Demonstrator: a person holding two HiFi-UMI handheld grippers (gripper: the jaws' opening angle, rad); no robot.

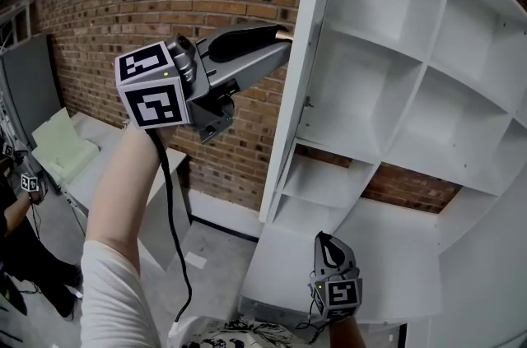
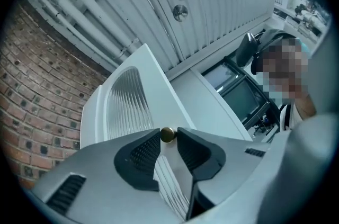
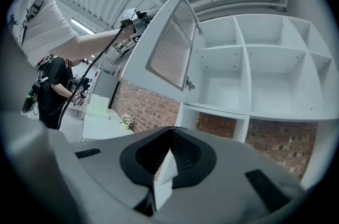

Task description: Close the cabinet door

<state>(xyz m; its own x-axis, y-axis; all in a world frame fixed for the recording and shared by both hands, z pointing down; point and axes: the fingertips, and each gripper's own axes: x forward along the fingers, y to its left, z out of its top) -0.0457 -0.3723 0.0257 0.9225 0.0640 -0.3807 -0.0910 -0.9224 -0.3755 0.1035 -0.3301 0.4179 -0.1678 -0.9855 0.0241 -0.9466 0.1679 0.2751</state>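
Observation:
The white cabinet (image 1: 424,62) with open shelf compartments stands against a brick wall. Its door (image 1: 301,75) hangs open and shows edge-on in the head view. In the right gripper view the door (image 3: 168,47) has a ribbed glass panel. My left gripper (image 1: 284,36) is raised to the door's edge. In the left gripper view its jaw tips close around the small brass knob (image 2: 167,134) on the door (image 2: 132,104). My right gripper (image 1: 324,239) hangs low in front of the cabinet's bottom shelves, shut, with nothing in it.
A brick wall (image 1: 165,1) runs behind the door. A white table (image 1: 99,165) with a pale green box (image 1: 62,145) stands at the left, and a person (image 3: 55,90) is beside it. The left gripper's black cable (image 1: 173,231) hangs down.

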